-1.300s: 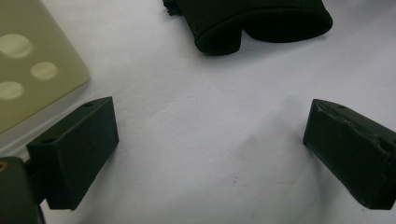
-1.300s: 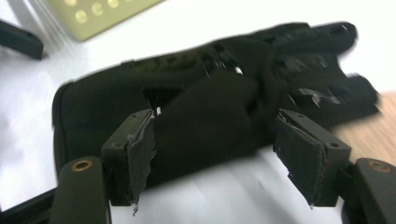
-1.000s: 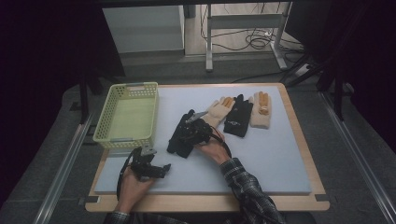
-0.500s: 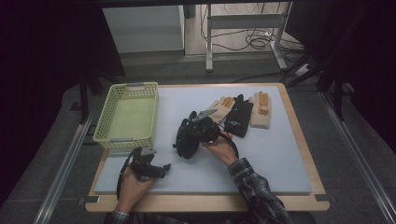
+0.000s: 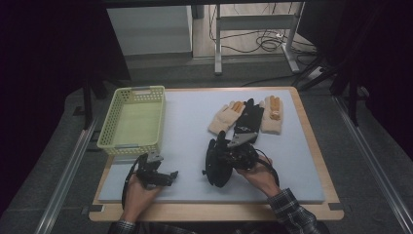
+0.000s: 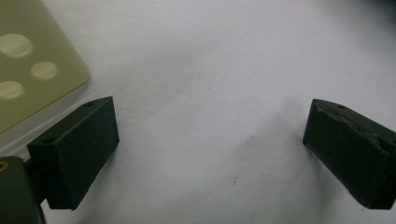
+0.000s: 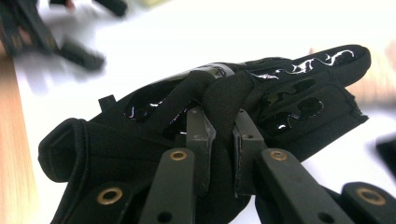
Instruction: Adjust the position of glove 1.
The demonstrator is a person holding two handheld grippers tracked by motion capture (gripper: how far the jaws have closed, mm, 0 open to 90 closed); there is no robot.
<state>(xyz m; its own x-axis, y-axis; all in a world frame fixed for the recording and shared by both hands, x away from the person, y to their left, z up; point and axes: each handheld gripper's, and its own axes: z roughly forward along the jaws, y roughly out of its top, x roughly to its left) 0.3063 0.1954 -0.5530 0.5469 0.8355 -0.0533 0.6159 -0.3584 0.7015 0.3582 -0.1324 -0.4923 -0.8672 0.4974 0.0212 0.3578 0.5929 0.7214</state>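
A black glove point(image 5: 215, 162) hangs lifted just off the mat, held by my right gripper point(image 5: 234, 157). In the right gripper view the jaws have just been closing and now pinch a fold of the black glove point(image 7: 280, 88); the right gripper point(image 7: 223, 125) is shut on it. My left gripper point(image 5: 163, 176) rests near the mat's front left. Its black fingers point(image 6: 74, 149) stand wide apart over bare mat with nothing between them; the left gripper point(image 6: 210, 140) is open. A yellow-green basket point(image 5: 130, 142) sits at the left.
Three more gloves lie at the back of the mat: a tan glove point(image 5: 225, 118), a second black glove point(image 5: 248, 121) and another tan glove point(image 5: 272, 116). A corner of the basket point(image 6: 32, 60) lies close beside the left jaw. The blue-grey mat point(image 5: 185, 122) covers a wooden table.
The right gripper closed on the black glove and carried it up off the mat, nearer the front edge and to the right. The left gripper stayed put.
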